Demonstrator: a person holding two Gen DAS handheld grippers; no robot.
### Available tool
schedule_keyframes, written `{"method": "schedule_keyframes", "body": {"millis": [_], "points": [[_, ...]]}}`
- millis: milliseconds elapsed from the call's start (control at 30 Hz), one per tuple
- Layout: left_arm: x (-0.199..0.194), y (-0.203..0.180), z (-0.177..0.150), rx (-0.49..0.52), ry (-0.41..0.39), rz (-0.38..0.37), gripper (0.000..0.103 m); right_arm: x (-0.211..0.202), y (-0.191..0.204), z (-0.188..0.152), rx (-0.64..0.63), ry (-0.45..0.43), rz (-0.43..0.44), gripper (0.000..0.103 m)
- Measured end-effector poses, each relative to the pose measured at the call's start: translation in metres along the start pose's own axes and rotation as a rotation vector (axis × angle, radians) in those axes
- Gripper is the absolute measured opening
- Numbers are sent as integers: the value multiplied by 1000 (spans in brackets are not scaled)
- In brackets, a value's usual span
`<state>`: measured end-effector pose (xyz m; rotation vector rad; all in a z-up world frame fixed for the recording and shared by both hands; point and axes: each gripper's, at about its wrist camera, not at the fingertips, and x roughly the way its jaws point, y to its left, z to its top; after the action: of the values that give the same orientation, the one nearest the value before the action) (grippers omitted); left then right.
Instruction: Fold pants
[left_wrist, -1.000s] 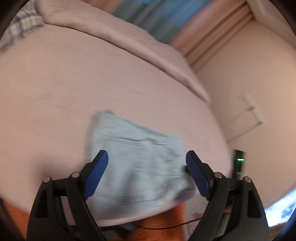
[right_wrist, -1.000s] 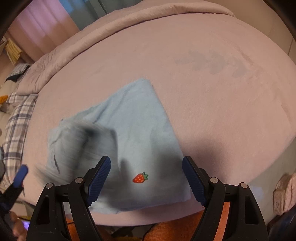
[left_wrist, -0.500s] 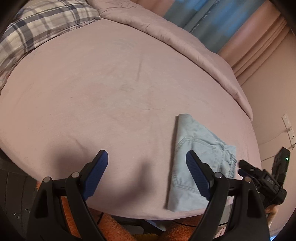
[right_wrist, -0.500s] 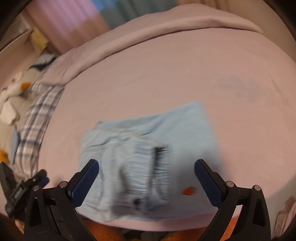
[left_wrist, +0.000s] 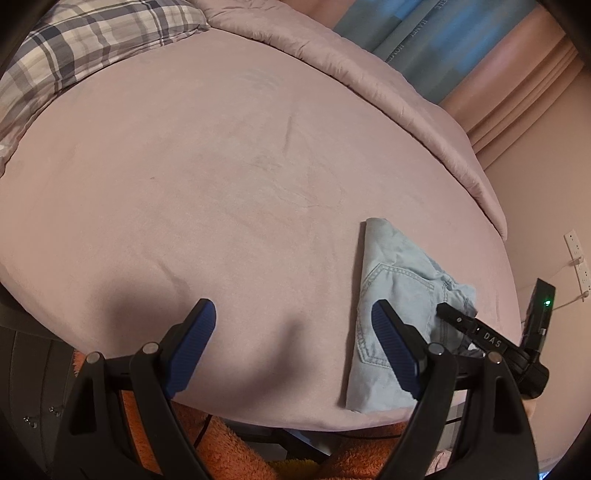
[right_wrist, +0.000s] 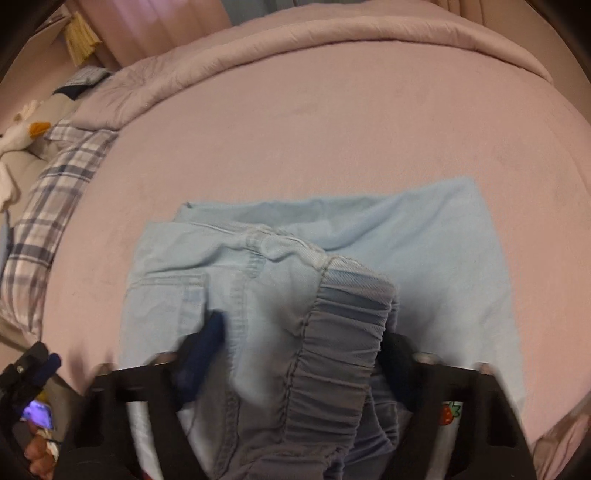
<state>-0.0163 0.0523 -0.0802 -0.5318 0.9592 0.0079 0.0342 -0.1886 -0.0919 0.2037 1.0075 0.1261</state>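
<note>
Light blue denim pants (left_wrist: 395, 295) lie folded on the pink bed near its front right edge; they also fill the right wrist view (right_wrist: 424, 240), elastic waistband (right_wrist: 332, 362) bunched close to the camera. My left gripper (left_wrist: 293, 339) is open and empty over bare sheet, left of the pants. My right gripper (right_wrist: 306, 354) is open wide; the waistband lies between its fingers (right_wrist: 207, 339), which are blurred and partly hidden by cloth. The right gripper also shows in the left wrist view (left_wrist: 480, 334), resting on the pants' right side.
A plaid pillow (left_wrist: 85, 40) and a rolled pink duvet (left_wrist: 369, 74) lie at the bed's far side. Orange fuzzy fabric (left_wrist: 236, 454) is below the front edge. A white stuffed toy (right_wrist: 22, 136) sits far left. A strawberry print (right_wrist: 448, 413) shows on the pants.
My left gripper swung left off the pants over bare sheet. My right gripper moved down and forward onto the waistband, which now lies between its fingers.
</note>
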Motion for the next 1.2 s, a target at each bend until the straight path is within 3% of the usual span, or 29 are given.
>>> {"method": "schedule_keyframes", "body": {"millis": [100, 167, 300, 467, 567, 767, 867, 1033, 1100, 1133, 1200], "points": [[0, -5, 1, 12, 1, -7, 86, -9, 0, 3, -5, -28, 1, 31], [-1, -8, 2, 20, 0, -10, 86, -23, -3, 5, 9, -58, 35, 20], [1, -18, 4, 46, -1, -17, 86, -58, -5, 12, 22, -136, 132, 19], [7, -34, 5, 90, 6, -30, 86, -102, -17, 17, 32, -253, 126, 19], [14, -45, 5, 118, 20, -34, 86, -106, -31, 22, 55, -288, 72, 19], [34, -66, 5, 181, 68, -52, 86, -63, -60, 19, 133, -206, -36, 19], [47, -79, 4, 210, 98, -63, 86, -45, -75, 19, 144, -147, -48, 19], [71, -102, 2, 233, 161, -112, 86, -46, -53, 34, 59, -184, -78, 19], [82, -112, 0, 253, 181, -134, 84, -39, -50, 39, 42, -160, -103, 19], [88, -117, -2, 269, 189, -141, 83, -34, -51, 38, 36, -142, -127, 19], [101, -128, -5, 305, 208, -149, 62, -27, -59, 31, 25, -122, -170, 19]]}}
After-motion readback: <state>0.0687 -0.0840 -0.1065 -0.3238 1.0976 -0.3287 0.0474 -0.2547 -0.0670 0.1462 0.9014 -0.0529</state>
